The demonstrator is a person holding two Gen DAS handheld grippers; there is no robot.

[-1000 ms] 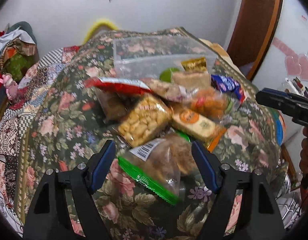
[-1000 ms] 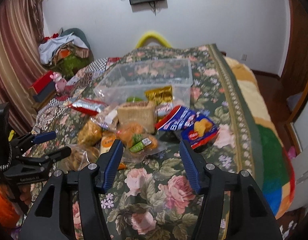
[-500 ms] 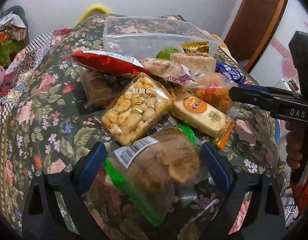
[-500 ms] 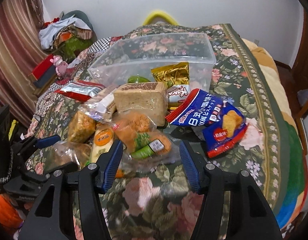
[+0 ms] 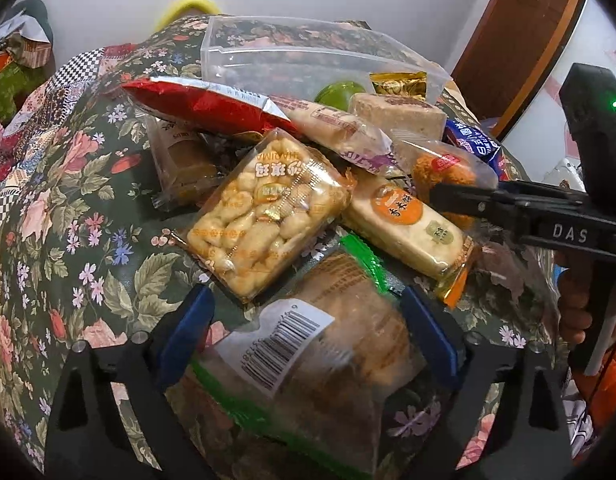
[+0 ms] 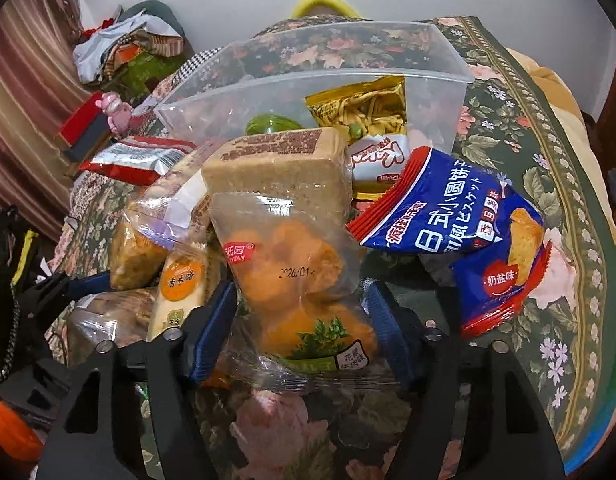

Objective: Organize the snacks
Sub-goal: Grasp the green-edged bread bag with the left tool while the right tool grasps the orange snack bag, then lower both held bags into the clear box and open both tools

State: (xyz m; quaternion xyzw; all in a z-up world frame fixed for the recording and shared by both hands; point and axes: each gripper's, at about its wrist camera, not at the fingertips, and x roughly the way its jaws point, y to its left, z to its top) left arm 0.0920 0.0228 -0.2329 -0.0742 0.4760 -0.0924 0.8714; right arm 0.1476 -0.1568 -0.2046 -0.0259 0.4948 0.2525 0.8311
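A heap of snack packs lies on a floral bedspread in front of a clear plastic tub. The tub holds a gold packet and a green round thing. My left gripper straddles a clear bag of brown pastries with a green edge and a barcode label. Its jaws are closing, with the blue pads against the bag's sides. My right gripper is closing on a clear pack of orange cakes, and its pads touch the wrapper. The right gripper's fingers reach in from the right in the left wrist view.
Around the two packs lie a pale puffed-snack pack, a red packet, an orange-labelled bar, a tan block and a blue biscuit bag. A wooden door stands at the right, and piled clothes at the far left.
Both grippers have sunk toward the heap. The left jaws widened around the pastry bag, then drew in against it. The right jaws now hug the orange cake pack.
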